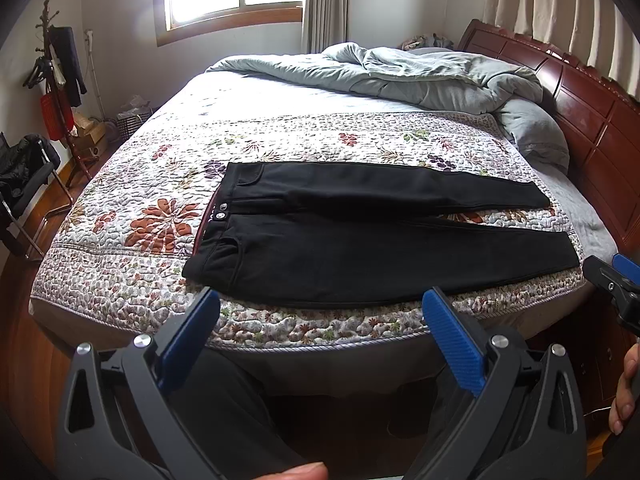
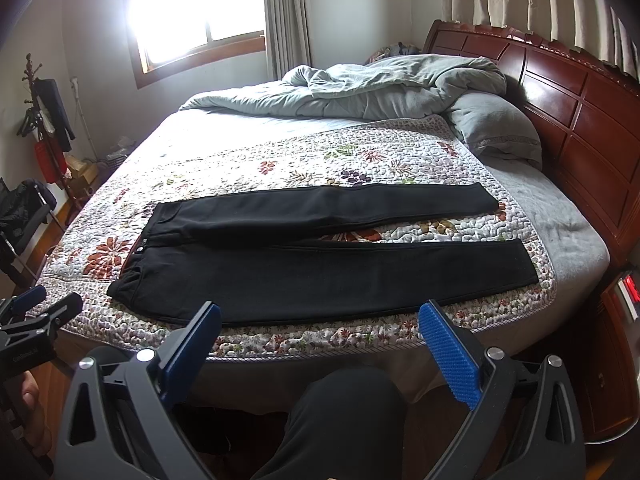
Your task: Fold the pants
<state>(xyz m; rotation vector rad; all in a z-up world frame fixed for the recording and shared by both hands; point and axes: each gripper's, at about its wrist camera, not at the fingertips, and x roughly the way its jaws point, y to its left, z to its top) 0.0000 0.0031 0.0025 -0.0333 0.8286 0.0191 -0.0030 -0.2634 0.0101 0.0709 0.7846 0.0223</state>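
We hold the left gripper (image 1: 320, 336) and right gripper (image 2: 320, 344) released, below the black pants (image 1: 360, 240), whose long axis runs left-right across the bed (image 1: 120, 280), waistband at left.

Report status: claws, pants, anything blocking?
Both claws, left and right, open, empty, short of the bed. Pants flat on quilt, unfolded. Nothing blocking.

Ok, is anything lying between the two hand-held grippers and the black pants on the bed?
Nothing visible. The pants lie flat on the floral quilt, legs spread. The left hand-held gripper and right hand-held gripper are open short of the bed's near edge. The grey duvet is bunched at the far side.
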